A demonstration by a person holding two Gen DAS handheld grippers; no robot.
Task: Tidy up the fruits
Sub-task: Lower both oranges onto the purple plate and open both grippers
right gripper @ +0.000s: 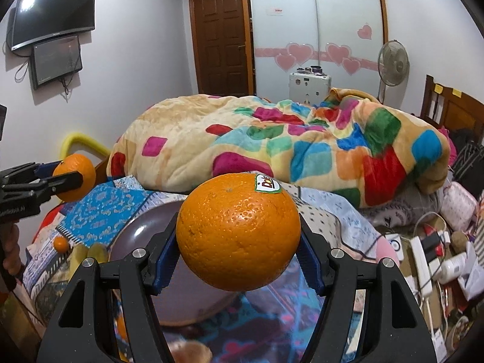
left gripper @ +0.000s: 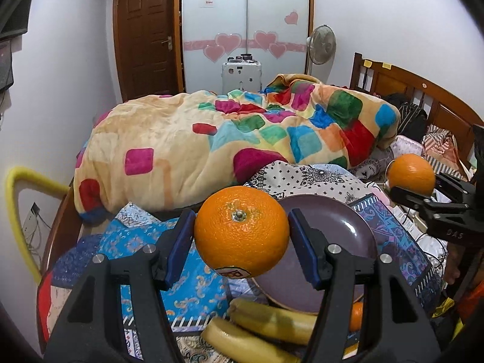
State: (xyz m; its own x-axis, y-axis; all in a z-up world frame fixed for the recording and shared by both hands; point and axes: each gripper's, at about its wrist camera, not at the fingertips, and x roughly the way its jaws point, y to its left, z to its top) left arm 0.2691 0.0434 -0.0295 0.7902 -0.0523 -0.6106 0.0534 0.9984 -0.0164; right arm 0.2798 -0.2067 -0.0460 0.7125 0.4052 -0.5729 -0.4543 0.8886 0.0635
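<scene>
**Two oranges held aloft over the bed**

A drop onto the soft, uneven bedding is judged likely if either smooth, round fruit slips; rolling would follow. The left tongs (left gripper: 242, 236) are closed part-way on one orange (left gripper: 241, 231), the right tongs (right gripper: 237, 242) on another orange (right gripper: 238, 232). Both are held above the purple plate (left gripper: 351, 227), with bananas (left gripper: 266, 320) near.

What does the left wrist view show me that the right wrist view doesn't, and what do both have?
Only the left wrist view shows two whole bananas lying near the plate. Only the right wrist view shows the wall screens and a power strip amid clutter. Both show the purple plate, the patterned blanket, and the left gripper and right gripper, each clamped on an orange.
</scene>
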